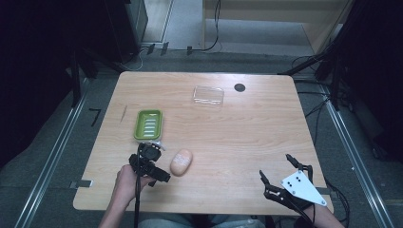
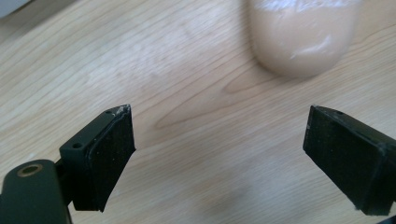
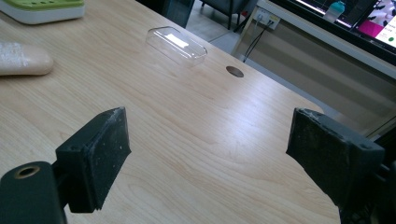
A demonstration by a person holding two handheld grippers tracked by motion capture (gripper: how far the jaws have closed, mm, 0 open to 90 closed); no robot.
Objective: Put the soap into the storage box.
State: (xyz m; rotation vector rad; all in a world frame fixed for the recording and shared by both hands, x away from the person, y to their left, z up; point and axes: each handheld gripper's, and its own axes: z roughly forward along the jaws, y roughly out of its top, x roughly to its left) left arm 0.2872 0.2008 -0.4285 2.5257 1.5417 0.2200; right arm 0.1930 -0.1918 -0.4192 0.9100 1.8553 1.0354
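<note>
Soap bar (image 1: 181, 162) lies just right of the left claw (image 1: 153, 167), long axis pointing away from the person, both claws released, right claw (image 1: 285, 175) well apart.

- No words, numbers, brand names or signs can be read in any view.
- The grey three-cornered plate (image 1: 303, 187) on the right gripper bears only four black dots, no lettering.
- The bright screen (image 3: 373, 18) beyond the counter in the right gripper view is too blurred to read.
</note>
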